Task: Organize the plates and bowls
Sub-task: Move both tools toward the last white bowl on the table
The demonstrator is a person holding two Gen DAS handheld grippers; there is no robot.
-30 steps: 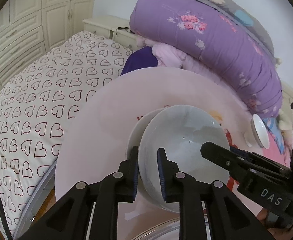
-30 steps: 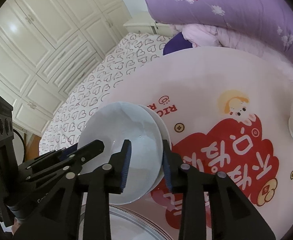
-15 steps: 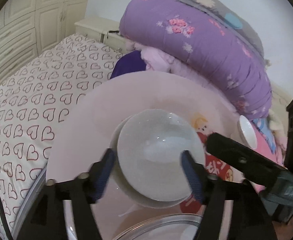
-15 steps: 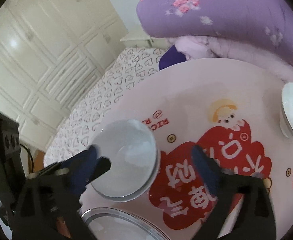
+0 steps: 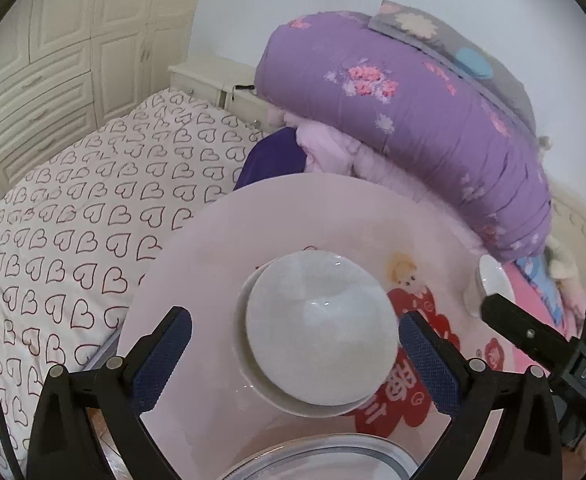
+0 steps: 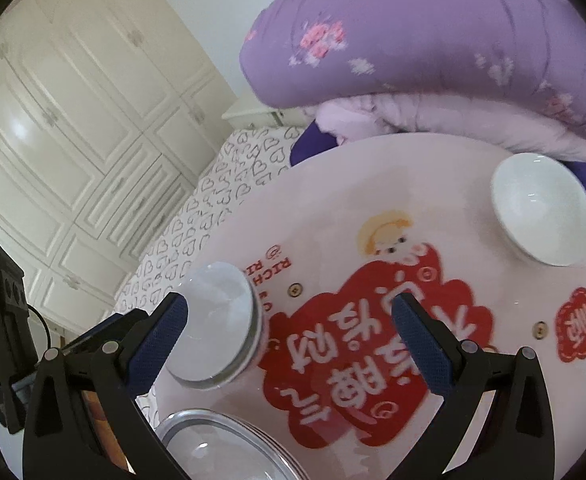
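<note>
White bowls [image 5: 321,336] on a pink table [image 5: 221,264] with red cartoon print; heart-patterned bedsheet [image 5: 73,208], purple floral quilt [image 5: 413,120].

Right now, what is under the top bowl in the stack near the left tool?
The top bowl sits nested in a second white bowl; only that one's rim shows. Whether more lie beneath is hidden. The stack rests on the round table.

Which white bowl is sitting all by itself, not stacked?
The single bowl at the round table's far right edge. The other bowls sit nested together on the left, near the left gripper.
</note>
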